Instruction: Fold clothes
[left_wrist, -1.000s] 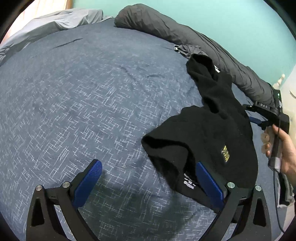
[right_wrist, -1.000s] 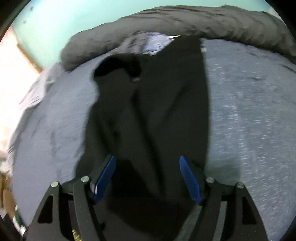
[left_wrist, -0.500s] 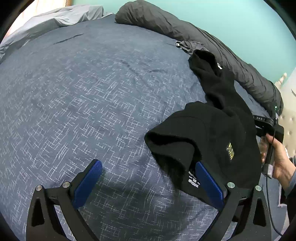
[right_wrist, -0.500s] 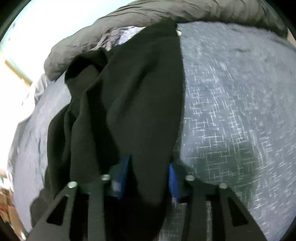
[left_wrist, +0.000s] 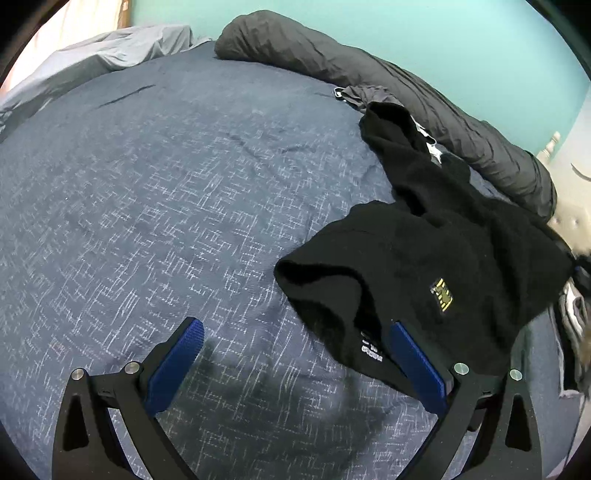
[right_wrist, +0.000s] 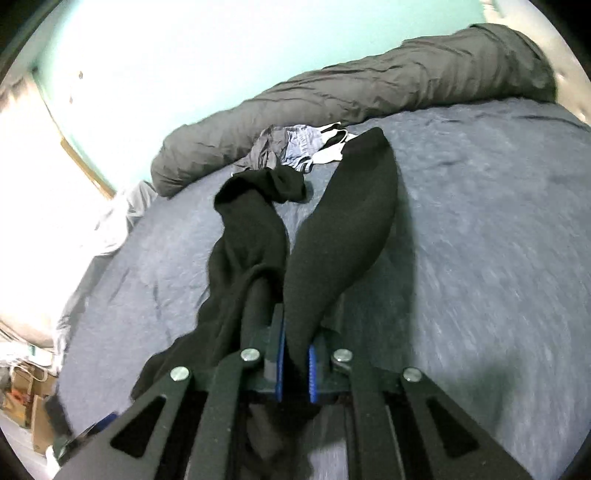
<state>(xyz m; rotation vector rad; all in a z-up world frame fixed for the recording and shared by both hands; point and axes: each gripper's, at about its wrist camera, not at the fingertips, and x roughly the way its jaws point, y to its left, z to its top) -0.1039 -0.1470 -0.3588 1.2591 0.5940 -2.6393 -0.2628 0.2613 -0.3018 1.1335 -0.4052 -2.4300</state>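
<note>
Right gripper (right_wrist: 295, 365) pinches the black sweatshirt (left_wrist: 443, 258); left gripper (left_wrist: 295, 365), spread wide, hovers over the blue bedspread (left_wrist: 184, 184). Pull evenly to flatten the garment.

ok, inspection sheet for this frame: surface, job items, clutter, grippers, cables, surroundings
Surface: blue patterned bedspread, lightly creased.
Job's things: black sweatshirt, crumpled on the bed, small yellow logo facing up; one part is lifted, one sleeve trails across the bed.
Clutter: small clothes pile by the dark grey rolled duvet; grey sheet at the bed's far corner.
Grippers: left gripper open, over the sweatshirt's edge, holding nothing; right gripper shut on the sweatshirt.
Cables: nothing seen.
Surroundings: teal wall; cardboard boxes on the floor beside the bed.
</note>
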